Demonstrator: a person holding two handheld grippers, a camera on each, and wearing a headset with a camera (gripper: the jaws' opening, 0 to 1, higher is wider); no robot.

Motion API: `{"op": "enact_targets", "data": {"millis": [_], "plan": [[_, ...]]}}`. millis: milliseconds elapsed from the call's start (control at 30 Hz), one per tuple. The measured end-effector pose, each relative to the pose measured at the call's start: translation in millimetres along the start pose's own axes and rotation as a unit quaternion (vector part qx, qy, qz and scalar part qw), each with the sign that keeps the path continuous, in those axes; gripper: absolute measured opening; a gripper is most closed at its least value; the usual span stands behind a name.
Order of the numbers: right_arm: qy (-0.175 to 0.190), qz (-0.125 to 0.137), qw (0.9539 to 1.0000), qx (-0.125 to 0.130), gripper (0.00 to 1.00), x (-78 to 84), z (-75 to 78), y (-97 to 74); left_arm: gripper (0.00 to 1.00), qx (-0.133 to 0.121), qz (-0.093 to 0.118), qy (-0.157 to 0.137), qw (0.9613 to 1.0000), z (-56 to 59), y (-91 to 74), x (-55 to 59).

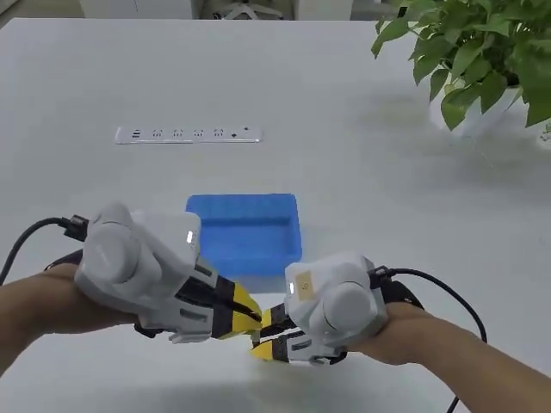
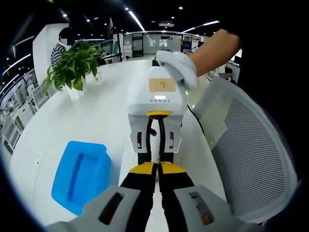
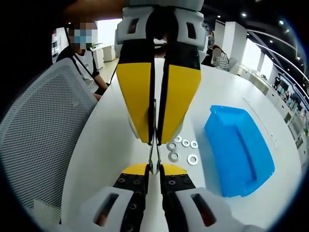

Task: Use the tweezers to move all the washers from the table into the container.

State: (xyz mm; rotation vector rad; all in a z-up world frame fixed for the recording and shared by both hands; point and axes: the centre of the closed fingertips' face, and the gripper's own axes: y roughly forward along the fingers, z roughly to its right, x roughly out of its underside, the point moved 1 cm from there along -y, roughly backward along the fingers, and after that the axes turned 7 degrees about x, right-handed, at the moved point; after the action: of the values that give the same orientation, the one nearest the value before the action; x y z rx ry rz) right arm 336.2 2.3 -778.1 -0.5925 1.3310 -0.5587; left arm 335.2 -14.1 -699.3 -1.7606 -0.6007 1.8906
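At lower left of the head view the left gripper (image 1: 248, 310) meets the right gripper (image 1: 263, 334) tip to tip, and each has its jaws pinched on the thin tweezers (image 3: 154, 140) between them. In the middle of the right gripper view the washers (image 3: 181, 150) lie loose on the table (image 1: 362, 172), just beside the left gripper's yellow jaw tips and left of the blue container (image 3: 239, 145). A mesh chair (image 3: 43, 125) stands at that view's left, while the head view has a power strip (image 1: 188, 134) upper left and a plant (image 1: 473, 43) upper right.

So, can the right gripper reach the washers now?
Probably not yet: the right gripper meets the left gripper tip to tip, both shut on the tweezers; the washers lie beyond.
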Motion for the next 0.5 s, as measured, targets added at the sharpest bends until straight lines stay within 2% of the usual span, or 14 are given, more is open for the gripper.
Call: {"op": "enact_targets", "data": {"millis": [300,500], "plan": [[0.002,0.000,1.0000,-0.001,0.12,-1.2,1.1,-1.8,0.06,-0.003,-0.008,0.007,0.9999,-0.5,-1.5,1.2],[0.001,0.002,1.0000,0.004,0.17,-4.7,2.9,-5.0,0.06,-0.006,-0.007,0.008,0.9999,-2.6,-6.1,0.1]]}}
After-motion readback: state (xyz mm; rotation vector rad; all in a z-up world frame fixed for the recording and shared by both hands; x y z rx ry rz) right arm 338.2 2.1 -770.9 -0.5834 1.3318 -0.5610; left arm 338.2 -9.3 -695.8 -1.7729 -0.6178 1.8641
